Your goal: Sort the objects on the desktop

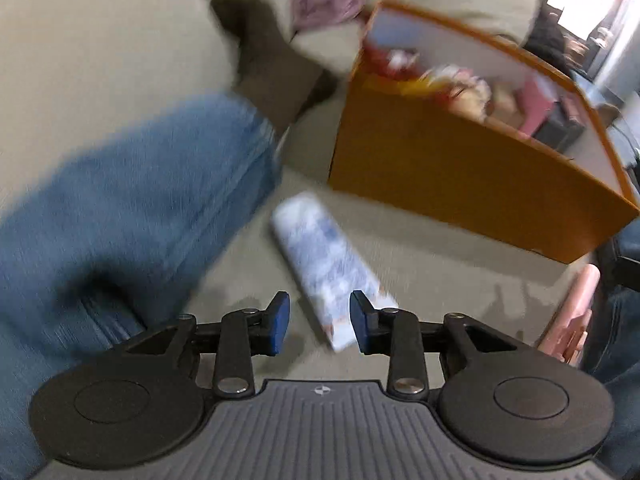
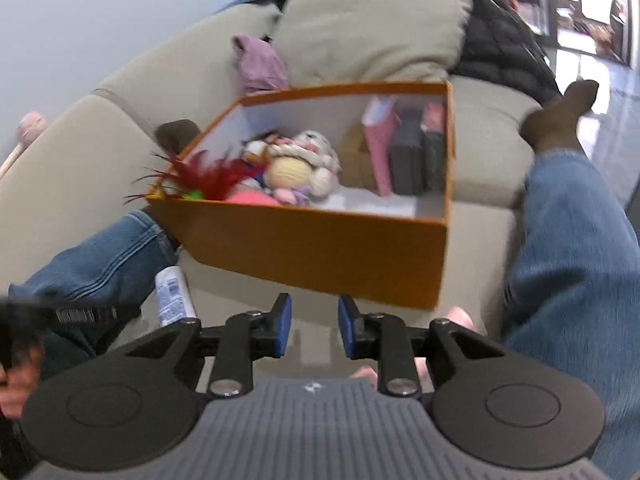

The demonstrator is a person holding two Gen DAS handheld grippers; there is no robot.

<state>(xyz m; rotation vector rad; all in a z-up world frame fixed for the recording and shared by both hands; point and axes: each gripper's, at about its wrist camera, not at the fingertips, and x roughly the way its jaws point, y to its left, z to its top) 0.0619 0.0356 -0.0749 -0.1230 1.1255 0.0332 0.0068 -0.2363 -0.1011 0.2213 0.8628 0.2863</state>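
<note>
Centre-bottom of my left wrist view, left gripper (image 1: 320,322) has its fingers apart w/ nothing clamped; the white-blue tube (image 1: 328,268) lies on the sofa seat (image 1: 440,272) just beyond them. Right gripper (image 2: 315,326) also parted, empty. Orange box (image 2: 320,248) sits mid-frame on the sofa, w/ plush toys (image 2: 300,168) left and books (image 2: 404,156) right inside.

Both cameras ride just behind their own grippers, the left one tilted steeply down at the sofa seat (image 1: 420,248) close below, its picture blurred, the right one angled more gently toward the backrest, and both take in the orange box (image 2: 320,248) and what seems the same white bottle (image 1: 328,272).
</note>
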